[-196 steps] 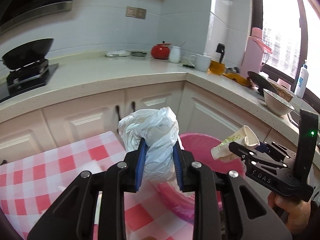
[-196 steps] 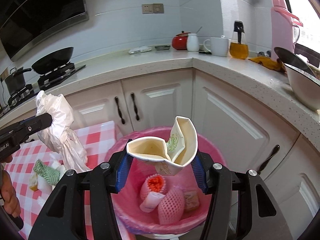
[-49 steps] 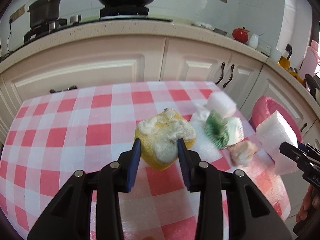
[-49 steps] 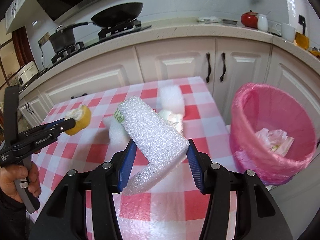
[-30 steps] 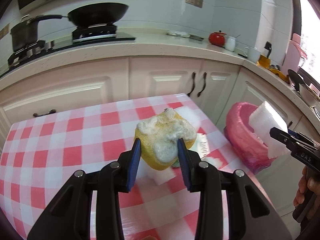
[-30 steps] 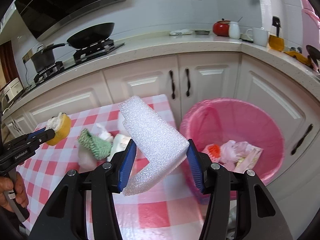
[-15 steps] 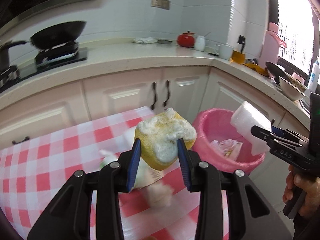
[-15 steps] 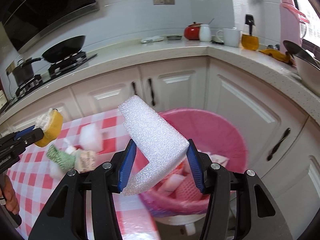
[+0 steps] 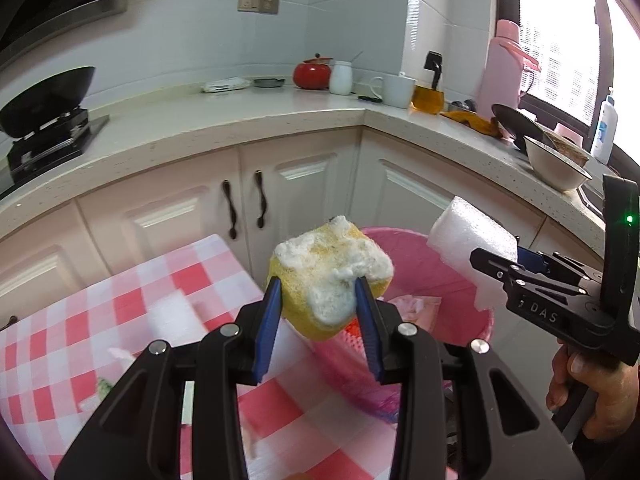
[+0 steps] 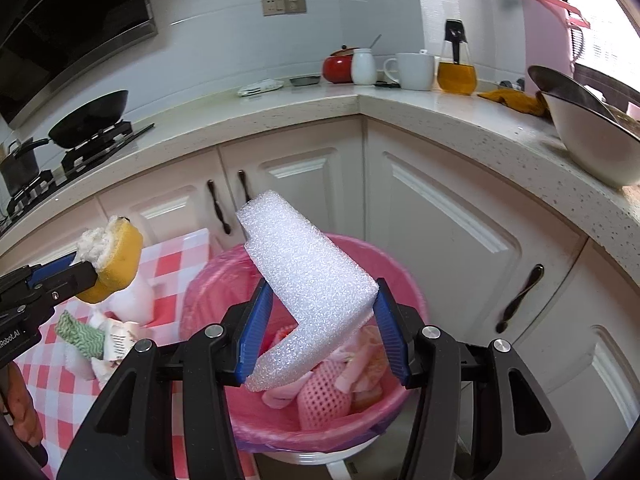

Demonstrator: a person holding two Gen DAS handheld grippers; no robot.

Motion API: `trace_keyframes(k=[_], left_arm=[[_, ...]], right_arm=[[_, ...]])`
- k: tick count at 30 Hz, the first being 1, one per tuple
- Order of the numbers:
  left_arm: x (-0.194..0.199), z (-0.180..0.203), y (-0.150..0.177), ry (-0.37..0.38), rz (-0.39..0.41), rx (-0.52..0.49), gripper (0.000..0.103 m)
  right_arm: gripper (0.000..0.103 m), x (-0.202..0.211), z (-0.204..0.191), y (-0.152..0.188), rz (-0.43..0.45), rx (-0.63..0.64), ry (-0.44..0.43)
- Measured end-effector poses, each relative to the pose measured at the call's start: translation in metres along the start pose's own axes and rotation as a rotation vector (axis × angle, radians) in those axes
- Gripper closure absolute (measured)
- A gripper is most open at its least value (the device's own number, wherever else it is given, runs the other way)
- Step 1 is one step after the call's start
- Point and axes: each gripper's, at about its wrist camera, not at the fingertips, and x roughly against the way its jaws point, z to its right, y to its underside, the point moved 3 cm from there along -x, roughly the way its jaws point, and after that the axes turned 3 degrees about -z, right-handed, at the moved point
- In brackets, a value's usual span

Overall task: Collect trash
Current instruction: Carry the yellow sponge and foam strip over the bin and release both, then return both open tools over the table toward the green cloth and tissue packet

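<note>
My left gripper (image 9: 320,312) is shut on a yellow fruit peel with white pith (image 9: 330,272), held over the near rim of the pink-lined trash bin (image 9: 476,312). The peel also shows in the right wrist view (image 10: 114,260). My right gripper (image 10: 320,324) is shut on a white L-shaped foam piece (image 10: 310,280), held above the bin (image 10: 400,396). The foam shows in the left wrist view (image 9: 468,240) over the bin's far side. The bin holds foam nets and wrappers (image 10: 320,396).
A red-and-white checked table (image 9: 60,352) stands left of the bin with leftover trash: a green net and white scraps (image 10: 92,340). White cabinets (image 10: 460,216) and a worktop with cups, a red pot and bowls (image 10: 412,70) lie behind.
Both grippers have moved from over the table toward the bin, still holding the peel and the foam. The foam now hangs right above the bin opening.
</note>
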Motion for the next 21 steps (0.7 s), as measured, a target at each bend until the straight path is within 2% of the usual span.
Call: trace_keyframes(k=[7,9,14,15,21], left_arm=[[-0.018,0.017,-0.005,0.031,-0.018,-0.012,0.065],[-0.022,0.021,-0.005,0.038,-0.023,-0.011,0.065],[-0.031,0.030,-0.007,0.053,-0.037,-0.023,0.059],[-0.032,0.030,-0.008,0.054,-0.040,-0.022,0.051],[-0.034,0.030,-0.007,0.053,-0.042,-0.017,0.050]], right_arm=[[0.050,-0.001,0.021,-0.001,0.007,-0.028,0.015],[0.044,0.000,0.024,-0.001,0.012,-0.031,0.020],[0.039,-0.001,0.029,0.000,0.011,-0.039,0.026],[0.038,0.000,0.030,0.000,0.011,-0.041,0.028],[0.036,0.001,0.036,0.003,0.013,-0.056,0.031]])
